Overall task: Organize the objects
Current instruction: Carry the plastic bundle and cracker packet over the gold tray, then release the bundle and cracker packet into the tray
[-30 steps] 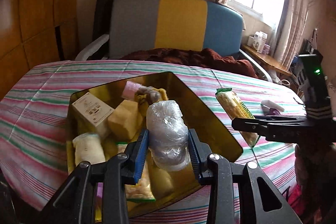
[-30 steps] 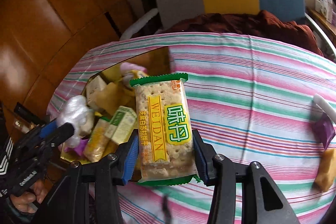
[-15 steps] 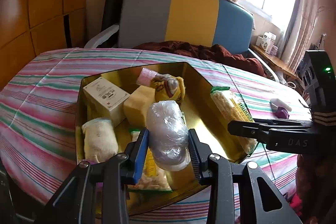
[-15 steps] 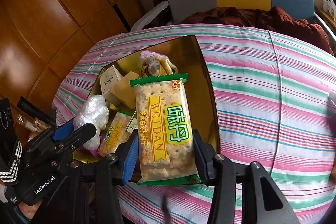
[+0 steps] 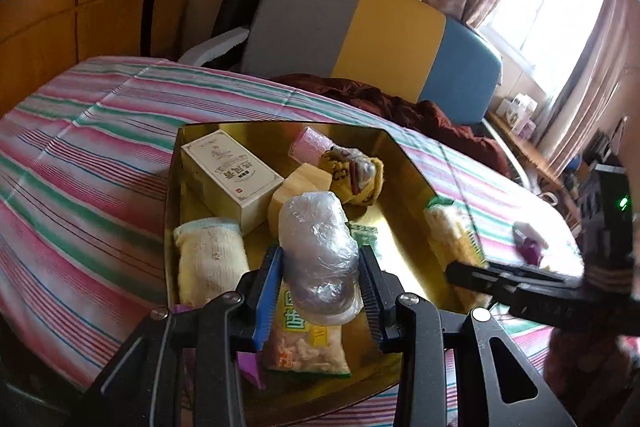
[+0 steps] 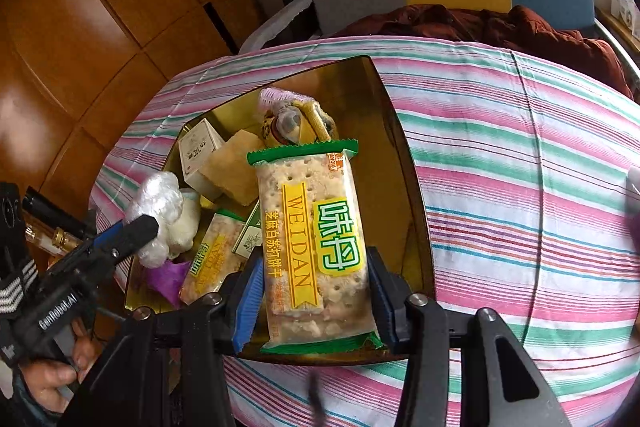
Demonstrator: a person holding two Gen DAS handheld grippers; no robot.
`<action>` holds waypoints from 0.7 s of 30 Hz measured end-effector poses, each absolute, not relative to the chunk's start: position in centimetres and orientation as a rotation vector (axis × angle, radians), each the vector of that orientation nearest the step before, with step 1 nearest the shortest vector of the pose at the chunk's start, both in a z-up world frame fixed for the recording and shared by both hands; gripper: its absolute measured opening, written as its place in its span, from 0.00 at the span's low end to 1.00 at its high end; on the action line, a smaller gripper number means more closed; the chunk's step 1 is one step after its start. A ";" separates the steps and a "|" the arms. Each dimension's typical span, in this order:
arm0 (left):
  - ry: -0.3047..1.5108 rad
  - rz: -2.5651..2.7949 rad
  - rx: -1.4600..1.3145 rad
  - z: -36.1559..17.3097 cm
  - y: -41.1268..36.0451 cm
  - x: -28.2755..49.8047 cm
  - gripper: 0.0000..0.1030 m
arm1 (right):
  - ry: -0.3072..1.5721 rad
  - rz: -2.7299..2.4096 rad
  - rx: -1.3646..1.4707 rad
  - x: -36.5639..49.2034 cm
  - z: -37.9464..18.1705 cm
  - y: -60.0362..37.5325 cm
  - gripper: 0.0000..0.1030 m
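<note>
Closer over tray [image 6: 416, 187]: green-edged cracker pack [image 6: 316, 247].

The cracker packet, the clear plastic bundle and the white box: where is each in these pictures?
cracker packet [image 6: 316, 247]: right wrist view, on its yellow-green label.
clear plastic bundle [image 5: 318, 251]: left wrist view, on its crinkled middle.
white box [image 5: 230, 173]: left wrist view, on its printed top face.
</note>
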State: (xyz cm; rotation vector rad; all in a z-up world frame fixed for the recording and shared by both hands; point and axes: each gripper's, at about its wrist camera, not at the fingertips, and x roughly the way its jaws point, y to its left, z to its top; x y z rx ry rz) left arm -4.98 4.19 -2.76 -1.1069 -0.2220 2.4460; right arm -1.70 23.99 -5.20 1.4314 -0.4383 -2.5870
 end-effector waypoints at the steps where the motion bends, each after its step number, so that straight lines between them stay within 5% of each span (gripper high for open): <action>1: -0.233 2.442 -1.105 -2.7 4.2 -5.1 0.37 | -0.442 -2.583 1.436 -1.7 -5.3 24.0 0.47; 8: -0.229 2.390 -1.120 -3.3 6.1 -6.1 0.40 | -0.467 -2.547 1.490 -2.0 -6.5 23.7 0.47; 12: -0.214 2.370 -1.159 -4.2 6.8 -6.2 0.55 | -0.461 -2.541 1.490 -2.0 -6.6 23.7 0.47; 21: -0.144 2.434 -1.157 -4.6 6.4 -5.2 0.55 | -0.462 -2.514 1.507 -1.8 -7.1 23.0 0.47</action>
